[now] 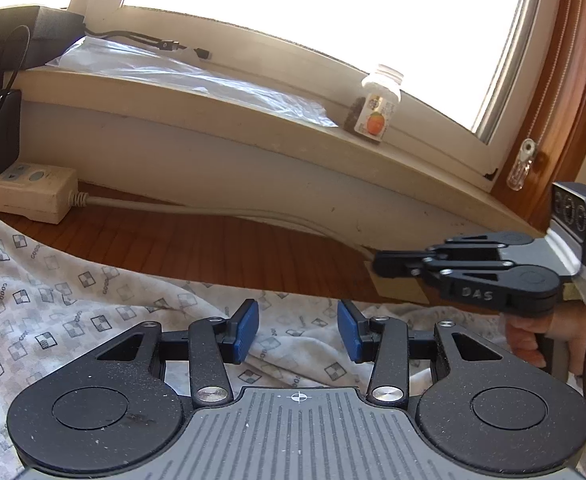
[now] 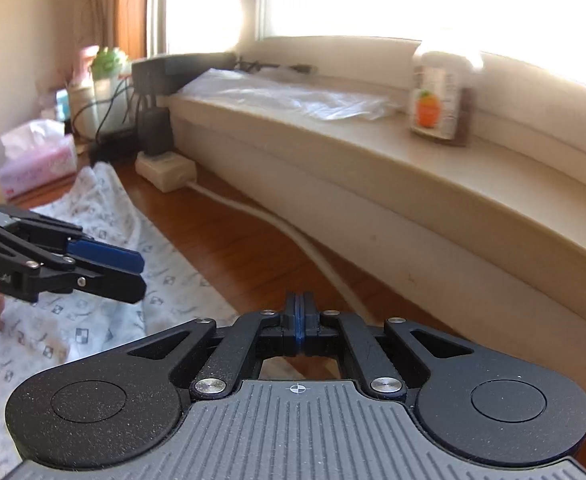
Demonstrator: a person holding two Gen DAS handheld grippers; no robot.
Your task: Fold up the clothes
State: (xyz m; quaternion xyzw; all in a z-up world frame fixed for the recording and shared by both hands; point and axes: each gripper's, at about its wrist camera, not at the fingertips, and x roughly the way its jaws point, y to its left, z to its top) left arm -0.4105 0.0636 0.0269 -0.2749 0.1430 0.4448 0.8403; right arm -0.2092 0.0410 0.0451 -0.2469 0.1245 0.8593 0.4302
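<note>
The patterned garment (image 1: 73, 312) is lying spread on the wooden table (image 1: 229, 244), directly beneath the left gripper (image 1: 299, 330), whose blue pads (image 1: 249, 330) are being held apart above the cloth without touching it. The right gripper (image 2: 301, 322) is being held over bare wood beside the garment's edge, its jaws pressed together on nothing. The fabric is showing white, rumpled, printed with small checkered squares. A power strip (image 1: 29, 190), a bottle (image 1: 379, 104) on the windowsill (image 1: 221, 108) and a plastic sheet (image 1: 181, 76) are being seen behind.
</note>
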